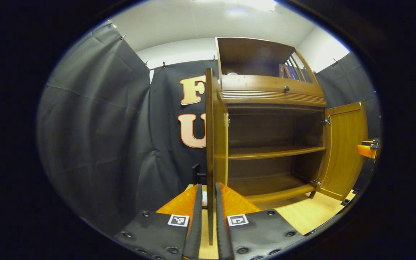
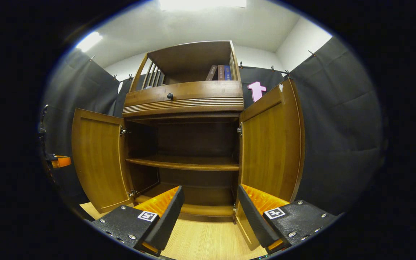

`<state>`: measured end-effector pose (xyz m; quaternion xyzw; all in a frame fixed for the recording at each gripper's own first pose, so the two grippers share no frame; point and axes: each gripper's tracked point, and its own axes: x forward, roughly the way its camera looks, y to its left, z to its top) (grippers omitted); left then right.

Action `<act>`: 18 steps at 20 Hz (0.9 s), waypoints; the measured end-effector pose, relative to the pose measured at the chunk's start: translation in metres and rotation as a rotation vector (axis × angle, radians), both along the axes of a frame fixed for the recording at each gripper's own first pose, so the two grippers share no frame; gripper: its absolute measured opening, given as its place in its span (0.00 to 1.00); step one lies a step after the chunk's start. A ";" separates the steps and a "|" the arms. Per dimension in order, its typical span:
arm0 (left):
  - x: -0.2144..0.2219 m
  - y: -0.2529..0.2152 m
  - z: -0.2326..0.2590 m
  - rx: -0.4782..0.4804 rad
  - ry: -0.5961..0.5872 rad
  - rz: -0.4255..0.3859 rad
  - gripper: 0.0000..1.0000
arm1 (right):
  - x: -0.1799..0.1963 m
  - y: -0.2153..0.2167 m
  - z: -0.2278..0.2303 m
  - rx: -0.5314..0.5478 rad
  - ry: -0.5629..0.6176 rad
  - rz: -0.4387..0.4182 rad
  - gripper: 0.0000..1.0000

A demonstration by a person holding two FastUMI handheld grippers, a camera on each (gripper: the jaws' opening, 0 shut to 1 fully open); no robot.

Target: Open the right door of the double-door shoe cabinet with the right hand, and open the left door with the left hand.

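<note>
Left door [image 1: 213, 144] edge-on between left tongs [image 1: 208, 216] (contact unclear) | right tongs [image 2: 209, 213] apart

A staged recording booth is shown rather than a lived-in home: black cloth walls [image 2: 338, 119] are clipped up below a white ceiling [image 2: 193, 25], and a wooden shoe cabinet [image 2: 184, 97] is set on a pale wood-grain surface [image 2: 208, 240].

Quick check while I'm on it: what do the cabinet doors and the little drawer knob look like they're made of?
The left door and right door look like wood or wood veneer, glossy varnished, with visible grain and reflected light. The drawer knob is small, dark and round, possibly metal or dark wood; too small to tell.
</note>
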<state>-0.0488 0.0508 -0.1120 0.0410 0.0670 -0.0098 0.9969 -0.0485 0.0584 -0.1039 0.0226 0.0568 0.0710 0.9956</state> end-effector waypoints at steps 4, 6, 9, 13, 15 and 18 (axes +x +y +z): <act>-0.004 -0.011 0.007 -0.006 0.014 0.000 0.29 | 0.002 -0.009 0.009 -0.001 -0.015 -0.004 0.92; -0.008 -0.020 0.014 -0.060 0.029 0.016 0.29 | 0.002 -0.013 0.014 -0.010 -0.026 -0.008 0.92; -0.012 -0.030 0.034 -0.071 -0.016 0.027 0.48 | 0.002 -0.013 0.019 -0.030 -0.032 -0.005 0.92; -0.011 -0.045 0.058 -0.024 -0.078 0.034 0.76 | 0.001 -0.010 0.028 -0.050 -0.039 0.005 0.92; -0.009 -0.059 0.065 -0.008 -0.096 0.018 0.85 | 0.003 -0.010 0.037 -0.059 -0.050 0.006 0.92; -0.002 -0.074 0.073 -0.018 -0.109 -0.003 0.89 | 0.003 -0.008 0.048 -0.065 -0.067 0.004 0.92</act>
